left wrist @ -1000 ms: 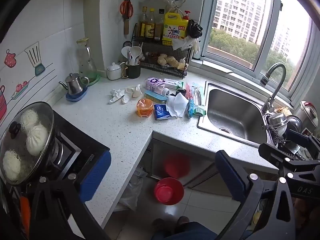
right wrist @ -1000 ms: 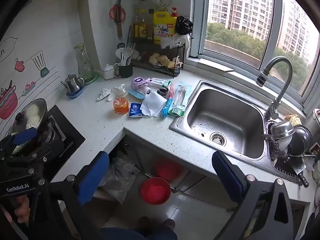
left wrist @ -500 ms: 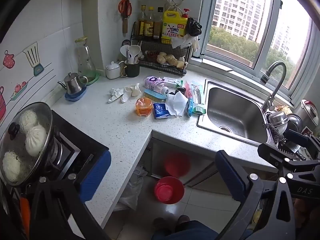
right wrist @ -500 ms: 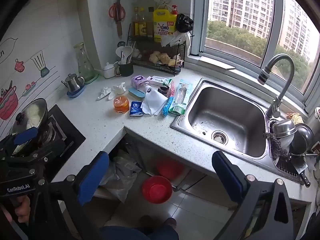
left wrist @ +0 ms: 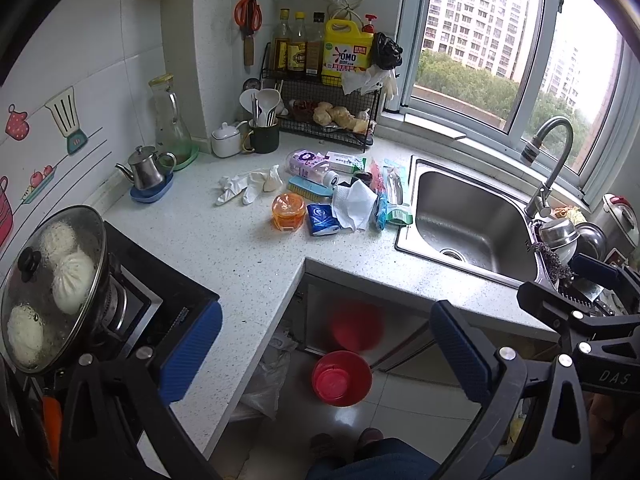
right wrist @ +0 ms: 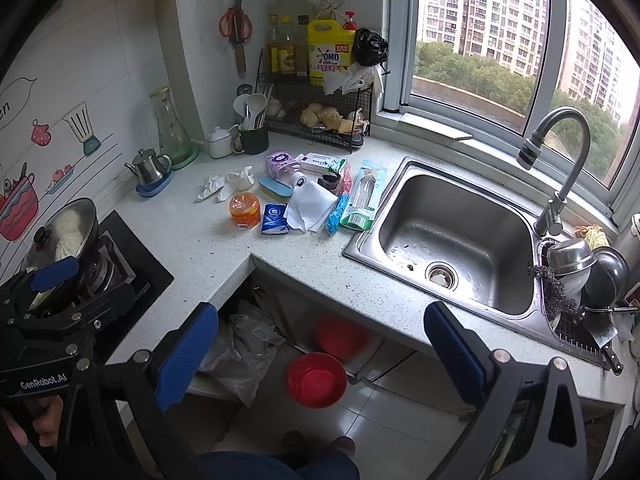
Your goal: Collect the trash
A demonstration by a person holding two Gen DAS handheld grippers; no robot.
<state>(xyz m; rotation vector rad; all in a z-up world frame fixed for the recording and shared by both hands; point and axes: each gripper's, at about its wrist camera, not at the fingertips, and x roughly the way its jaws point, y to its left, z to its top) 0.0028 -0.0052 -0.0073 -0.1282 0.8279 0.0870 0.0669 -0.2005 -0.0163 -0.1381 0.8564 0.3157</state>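
A litter pile lies on the white counter (left wrist: 240, 248) left of the sink: crumpled white gloves (left wrist: 244, 184) (right wrist: 224, 186), a white tissue (left wrist: 354, 202) (right wrist: 310, 206), a blue tissue pack (left wrist: 322, 220) (right wrist: 274, 220), an orange jar (left wrist: 286, 212) (right wrist: 244, 210), a purple bottle (left wrist: 308, 164) and a packaged toothbrush (right wrist: 362, 196). My left gripper (left wrist: 326, 354) and right gripper (right wrist: 320, 358) hang open and empty, well short of the counter edge, above a red bin (left wrist: 342, 378) (right wrist: 316, 380) on the floor.
A steel sink (right wrist: 452, 236) with tap (right wrist: 560, 160) sits right of the litter. A lidded pot with buns (left wrist: 52, 292) stands on the stove at left. A wire rack (left wrist: 324, 120), kettle (left wrist: 148, 172) and dishes (right wrist: 580, 272) line the edges. A plastic bag (right wrist: 244, 352) lies under the counter.
Both grippers have drifted slightly; the views shift a little and the counter sits marginally nearer. Neither has taken hold of anything.
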